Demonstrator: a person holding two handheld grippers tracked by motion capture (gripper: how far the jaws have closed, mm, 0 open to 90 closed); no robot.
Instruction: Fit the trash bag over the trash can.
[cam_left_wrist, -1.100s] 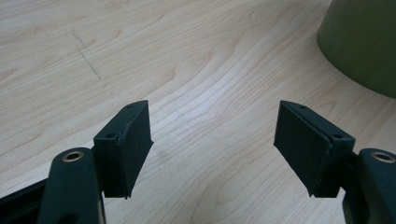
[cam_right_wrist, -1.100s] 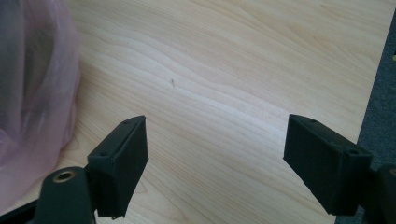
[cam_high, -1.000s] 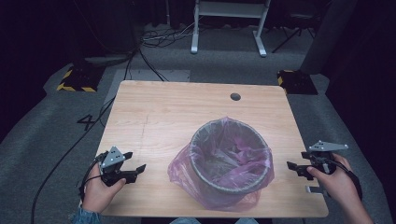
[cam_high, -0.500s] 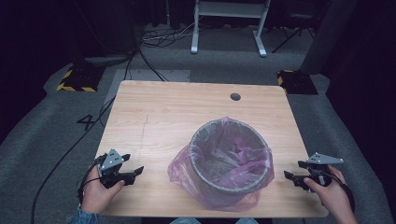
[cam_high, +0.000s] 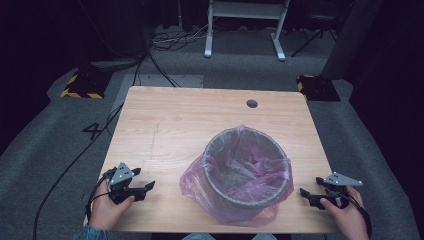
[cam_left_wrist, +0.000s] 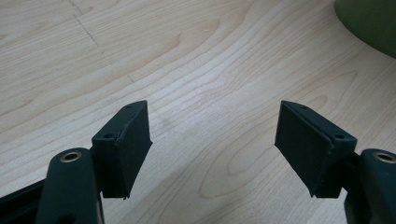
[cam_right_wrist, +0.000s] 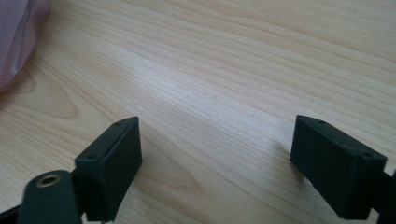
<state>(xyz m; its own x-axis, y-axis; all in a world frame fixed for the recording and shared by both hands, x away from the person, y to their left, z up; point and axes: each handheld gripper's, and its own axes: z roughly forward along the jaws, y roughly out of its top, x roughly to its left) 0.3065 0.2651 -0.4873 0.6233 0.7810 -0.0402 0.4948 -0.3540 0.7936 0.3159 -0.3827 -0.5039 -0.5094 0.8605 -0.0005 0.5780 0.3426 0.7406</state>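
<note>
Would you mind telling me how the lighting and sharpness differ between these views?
High view: the table is lit, the surrounding floor dark, and the lined bin slightly soft. Left gripper view: the wood grain is sharp. Right gripper view: the pink liner is blurred and a pale sheen crosses the wood.

Right gripper (cam_right_wrist: 217, 154) low over the wooden table (cam_right_wrist: 243, 60); jaws spread wide, nothing between them but bare wood grain; edge of a pink plastic bag (cam_right_wrist: 18, 37) at upper left, well apart from the jaws.
</note>
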